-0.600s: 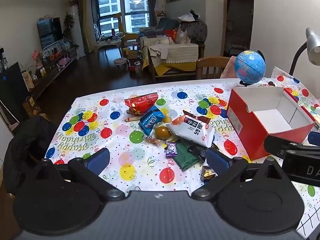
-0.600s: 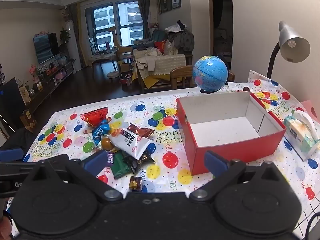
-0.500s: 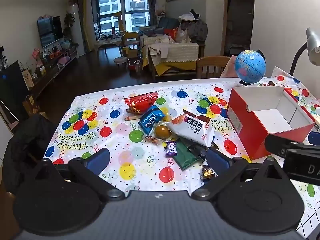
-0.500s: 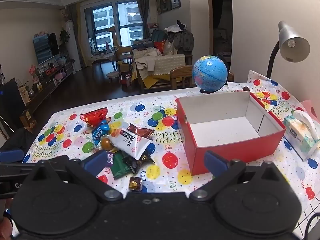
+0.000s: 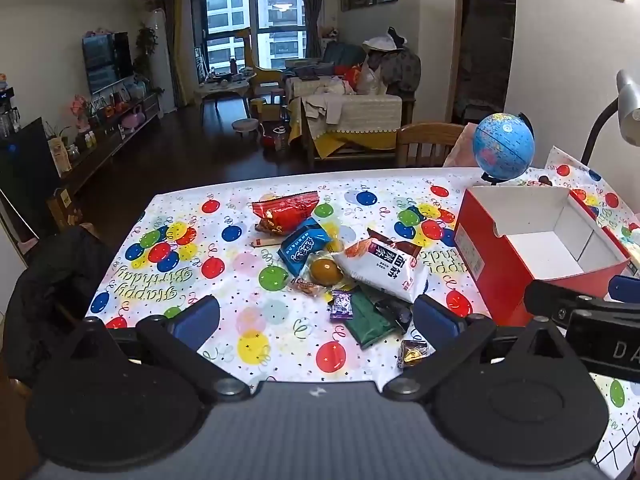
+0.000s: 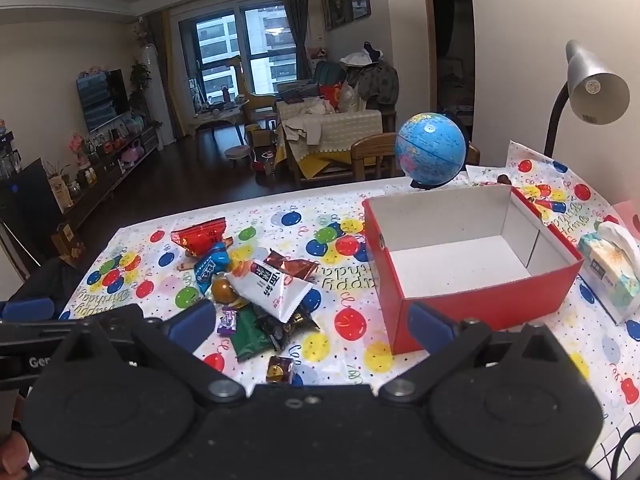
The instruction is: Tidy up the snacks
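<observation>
A pile of snacks lies mid-table: a white packet (image 5: 382,266) (image 6: 270,286), a red bag (image 5: 286,211) (image 6: 200,237), a blue packet (image 5: 303,247), a round brown snack (image 5: 325,270), a green packet (image 5: 368,318) and a small dark candy (image 5: 414,353) (image 6: 280,369). An empty red box (image 5: 536,248) (image 6: 468,258) stands to the right of the pile. My left gripper (image 5: 316,318) is open, above the near edge before the pile. My right gripper (image 6: 310,322) is open, between pile and box.
A blue globe (image 6: 431,153) stands behind the box. A desk lamp (image 6: 592,88) and a tissue pack (image 6: 612,270) are at the right. A wooden chair (image 5: 430,144) sits at the far table edge. A balloon-print cloth (image 5: 168,256) covers the table.
</observation>
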### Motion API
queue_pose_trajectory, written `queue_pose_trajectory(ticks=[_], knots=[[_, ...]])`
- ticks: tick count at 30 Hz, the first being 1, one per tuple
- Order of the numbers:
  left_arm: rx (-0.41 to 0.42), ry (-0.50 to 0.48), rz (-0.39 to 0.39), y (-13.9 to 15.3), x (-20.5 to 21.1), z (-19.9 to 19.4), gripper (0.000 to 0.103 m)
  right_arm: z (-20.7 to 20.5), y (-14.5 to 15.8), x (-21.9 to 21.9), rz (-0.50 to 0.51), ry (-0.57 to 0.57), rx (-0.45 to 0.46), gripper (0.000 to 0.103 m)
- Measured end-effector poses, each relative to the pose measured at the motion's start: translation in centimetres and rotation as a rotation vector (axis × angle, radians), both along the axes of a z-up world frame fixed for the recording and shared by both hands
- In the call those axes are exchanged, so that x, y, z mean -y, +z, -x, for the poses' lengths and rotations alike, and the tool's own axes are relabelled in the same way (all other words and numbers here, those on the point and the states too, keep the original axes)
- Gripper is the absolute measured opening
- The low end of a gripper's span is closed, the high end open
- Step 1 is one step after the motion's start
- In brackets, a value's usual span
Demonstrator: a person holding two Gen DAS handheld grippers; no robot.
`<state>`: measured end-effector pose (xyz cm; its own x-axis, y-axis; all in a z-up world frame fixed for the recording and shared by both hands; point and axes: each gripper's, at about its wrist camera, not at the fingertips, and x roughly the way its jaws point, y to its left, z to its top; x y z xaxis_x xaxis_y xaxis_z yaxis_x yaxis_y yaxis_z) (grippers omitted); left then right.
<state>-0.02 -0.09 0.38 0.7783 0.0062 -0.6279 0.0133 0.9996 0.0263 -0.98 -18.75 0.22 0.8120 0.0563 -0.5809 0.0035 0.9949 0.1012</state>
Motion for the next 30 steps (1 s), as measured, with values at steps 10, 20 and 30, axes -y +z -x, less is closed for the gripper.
queue_pose_trajectory(ticks=[10,20,30], knots=[[0.011,0.017,0.021,0.2,-0.2,0.6,0.103,0.0,0.2,0.1,-0.006,0.024,0.001,0.102],[0.015,0.036,0.022,0.4,0.2,1.0,0.103,0.2,0.4,0.4,-0.006,0.042,0.010,0.102],[0.029,0.064,0.038,0.9,0.2,1.6,0.103,0.4,0.6,0.8,-0.007,0.053,0.016,0.101]])
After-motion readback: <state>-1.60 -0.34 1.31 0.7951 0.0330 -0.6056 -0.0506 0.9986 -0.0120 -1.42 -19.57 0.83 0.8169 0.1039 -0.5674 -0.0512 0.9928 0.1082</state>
